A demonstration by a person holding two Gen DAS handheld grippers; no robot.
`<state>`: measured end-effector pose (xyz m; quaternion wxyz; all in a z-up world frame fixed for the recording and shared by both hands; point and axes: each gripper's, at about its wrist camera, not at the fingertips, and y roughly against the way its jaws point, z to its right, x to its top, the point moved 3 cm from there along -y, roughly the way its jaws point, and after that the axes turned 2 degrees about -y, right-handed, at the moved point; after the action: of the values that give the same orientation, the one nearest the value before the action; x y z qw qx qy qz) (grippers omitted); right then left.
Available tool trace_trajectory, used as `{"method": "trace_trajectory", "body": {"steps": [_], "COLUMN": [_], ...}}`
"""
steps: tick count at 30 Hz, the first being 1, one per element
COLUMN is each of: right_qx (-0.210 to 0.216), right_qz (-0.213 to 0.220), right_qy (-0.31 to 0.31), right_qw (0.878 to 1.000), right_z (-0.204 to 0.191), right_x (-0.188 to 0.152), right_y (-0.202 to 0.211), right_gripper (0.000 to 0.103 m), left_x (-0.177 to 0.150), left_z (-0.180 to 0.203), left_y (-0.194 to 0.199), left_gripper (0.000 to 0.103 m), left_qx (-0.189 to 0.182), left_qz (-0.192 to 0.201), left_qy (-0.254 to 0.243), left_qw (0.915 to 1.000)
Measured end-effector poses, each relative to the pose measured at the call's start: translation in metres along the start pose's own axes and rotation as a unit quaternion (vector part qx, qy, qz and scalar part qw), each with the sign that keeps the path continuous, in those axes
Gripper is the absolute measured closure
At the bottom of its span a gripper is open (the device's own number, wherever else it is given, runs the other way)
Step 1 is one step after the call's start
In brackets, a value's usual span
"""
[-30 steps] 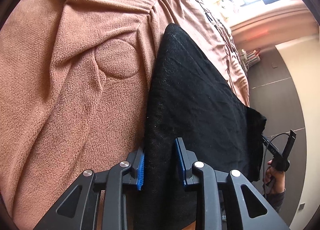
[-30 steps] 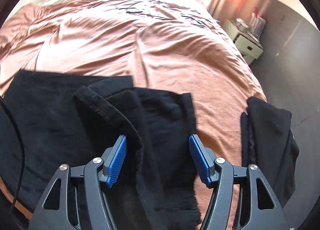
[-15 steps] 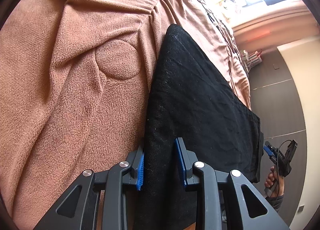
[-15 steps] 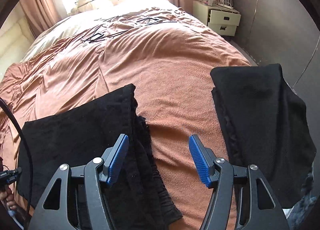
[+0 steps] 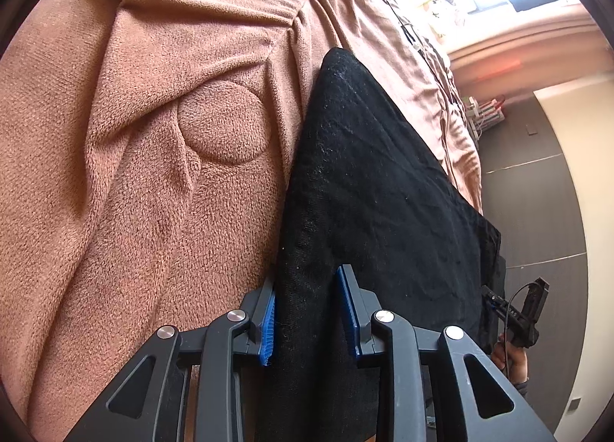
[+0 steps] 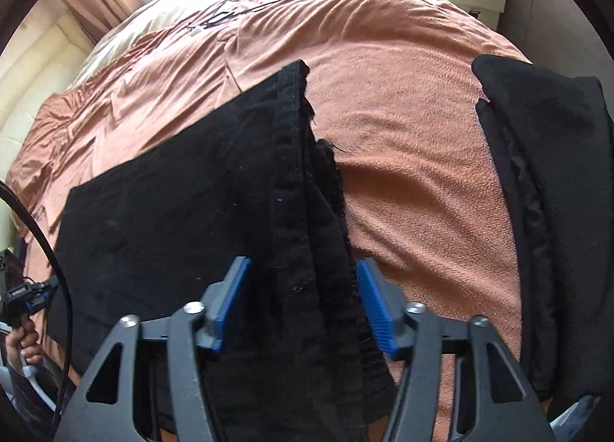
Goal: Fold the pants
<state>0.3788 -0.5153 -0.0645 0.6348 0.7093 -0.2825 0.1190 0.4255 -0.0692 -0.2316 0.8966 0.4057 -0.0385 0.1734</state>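
We've got the black pants (image 6: 184,219) flat on the brown blanket (image 6: 414,181), another folded garment (image 6: 545,181) at three o'clock. Left gripper (image 5: 309,317) clamps one edge; right gripper (image 6: 303,303), jaws just closing, pinches the hemmed edge. Lift both evenly, we reckon.

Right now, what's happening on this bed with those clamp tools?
A person is folding black pants on a bed covered by a pinkish-brown blanket, with a two-finger gripper in each hand. The left gripper is clamped on one edge of the pants. The right gripper has just been closing around the hemmed end, which sits bunched between its jaws. Another dark garment lies apart, to the right.
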Motion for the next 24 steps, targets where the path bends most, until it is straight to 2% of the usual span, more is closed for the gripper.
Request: {"method": "trace_trajectory", "body": {"steps": [2,8,10,12,13,18,20,23,24], "right_qx": [-0.009,-0.008,-0.010,-0.028,-0.030,0.047,0.081,0.140,0.144], "right_qz": [0.000,0.008,0.008,0.008,0.007,-0.007,-0.009,-0.013,-0.010], "right_qy": [-0.009,-0.026,-0.034,-0.045,-0.051,-0.073,-0.082,-0.091,-0.095], "right_qw": [1.000,1.000,0.999,0.999,0.998,0.996,0.993,0.986,0.985], "right_z": [0.007,0.022,0.026,0.033,0.033,0.037,0.043,0.050,0.053], "right_x": [0.002,0.000,-0.002,-0.002,-0.004,-0.012,-0.014,-0.017,-0.018], "right_y": [-0.003,-0.015,-0.016,-0.016,-0.016,-0.020,-0.022,-0.024,-0.024], "right_gripper": [0.086,0.086,0.076,0.048,0.046,0.046,0.046,0.059,0.059], "left_x": [0.001,0.010,0.014,0.016,0.017,0.019,0.018,0.017,0.017], "left_z": [0.000,-0.001,-0.001,-0.003,-0.005,-0.009,-0.007,0.002,0.004], "left_y": [0.000,-0.005,-0.008,-0.009,-0.010,-0.012,-0.010,-0.003,-0.001], "left_gripper": [0.072,0.071,0.071,0.071,0.071,0.072,0.078,0.088,0.090], "left_qx": [0.000,-0.008,-0.013,-0.020,-0.024,-0.035,-0.026,-0.015,-0.016], "left_qz": [0.001,0.003,0.001,0.000,0.000,-0.003,0.000,0.016,0.020], "left_qy": [0.001,0.006,0.012,0.016,0.021,0.034,0.027,0.010,0.008], "left_qw": [1.0000,0.9999,0.9998,0.9997,0.9995,0.9988,0.9993,0.9997,0.9996]}}
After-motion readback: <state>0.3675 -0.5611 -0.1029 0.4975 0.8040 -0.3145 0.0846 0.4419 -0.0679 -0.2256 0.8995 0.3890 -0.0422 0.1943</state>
